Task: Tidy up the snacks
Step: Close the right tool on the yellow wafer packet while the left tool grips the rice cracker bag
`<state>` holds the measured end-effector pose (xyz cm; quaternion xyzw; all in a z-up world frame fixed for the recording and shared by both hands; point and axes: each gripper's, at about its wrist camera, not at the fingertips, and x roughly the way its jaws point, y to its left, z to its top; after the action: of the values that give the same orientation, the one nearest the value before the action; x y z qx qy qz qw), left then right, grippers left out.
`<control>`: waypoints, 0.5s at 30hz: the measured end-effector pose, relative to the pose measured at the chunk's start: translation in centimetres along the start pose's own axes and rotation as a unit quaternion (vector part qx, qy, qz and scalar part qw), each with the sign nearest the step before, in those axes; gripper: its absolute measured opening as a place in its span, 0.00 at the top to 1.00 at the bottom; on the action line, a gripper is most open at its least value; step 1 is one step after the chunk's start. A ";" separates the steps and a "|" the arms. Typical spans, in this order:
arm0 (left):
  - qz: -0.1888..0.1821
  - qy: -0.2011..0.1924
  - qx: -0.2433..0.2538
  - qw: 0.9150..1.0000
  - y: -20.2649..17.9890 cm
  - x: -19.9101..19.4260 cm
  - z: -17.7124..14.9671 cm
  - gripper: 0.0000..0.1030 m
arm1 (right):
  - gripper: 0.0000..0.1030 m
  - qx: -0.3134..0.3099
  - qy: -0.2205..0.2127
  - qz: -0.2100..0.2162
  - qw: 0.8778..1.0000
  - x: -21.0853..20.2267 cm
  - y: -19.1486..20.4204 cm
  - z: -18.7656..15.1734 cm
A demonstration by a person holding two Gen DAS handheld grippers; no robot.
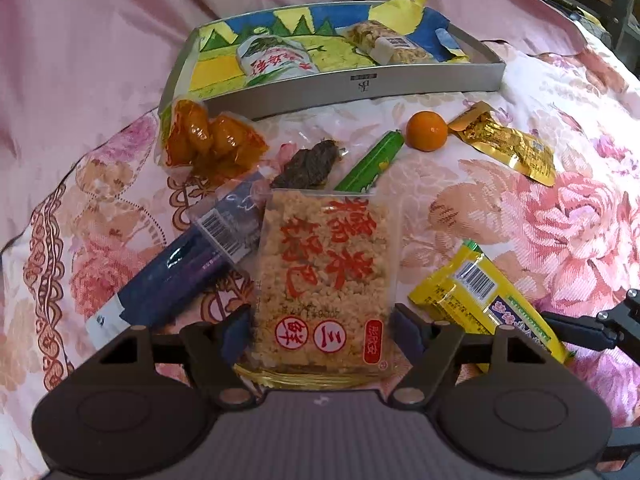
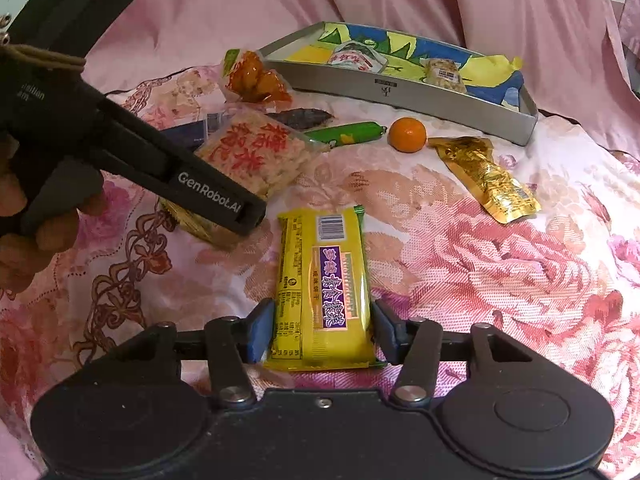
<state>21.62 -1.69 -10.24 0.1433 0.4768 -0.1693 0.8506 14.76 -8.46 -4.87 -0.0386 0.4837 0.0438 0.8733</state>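
Snacks lie scattered over a pink flowered cloth, in front of a grey tray that already holds a white packet and a clear-wrapped grain bar on its painted lining. From the left in the left wrist view: an orange bag of pieces touching the tray's near corner, a dark blue packet, a dark dried piece in clear wrap, a green sausage stick, a small orange fruit and a gold foil pouch. The left gripper pinches the near end of the puffed rice cake pack, its blue pads against both edges. To the right, the right gripper clamps the near end of the yellow biscuit pack, which lies flat on the cloth just beside the rice cake pack
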 end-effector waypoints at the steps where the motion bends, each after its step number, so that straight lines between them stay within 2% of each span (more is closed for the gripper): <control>1: 0.001 -0.001 0.003 1.000 -0.1 0.0 0.0 0.25 | 0.46 -0.003 0.000 -0.002 1.000 0.1 0.1 0.0; 9: 0.004 0.001 -0.006 1.000 -0.1 -0.4 -0.2 0.26 | 0.50 -0.018 -0.008 -0.016 1.000 -0.3 0.6 -0.2; 15: -0.002 -0.003 -0.030 1.000 0.3 -1.4 -0.3 0.26 | 0.51 -0.072 -0.021 -0.063 0.995 -0.7 1.4 -0.3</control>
<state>20.85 -1.11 -9.19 0.1167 0.4794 -0.1572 0.8555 13.99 -7.14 -4.51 -0.1306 0.4578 0.0240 0.8791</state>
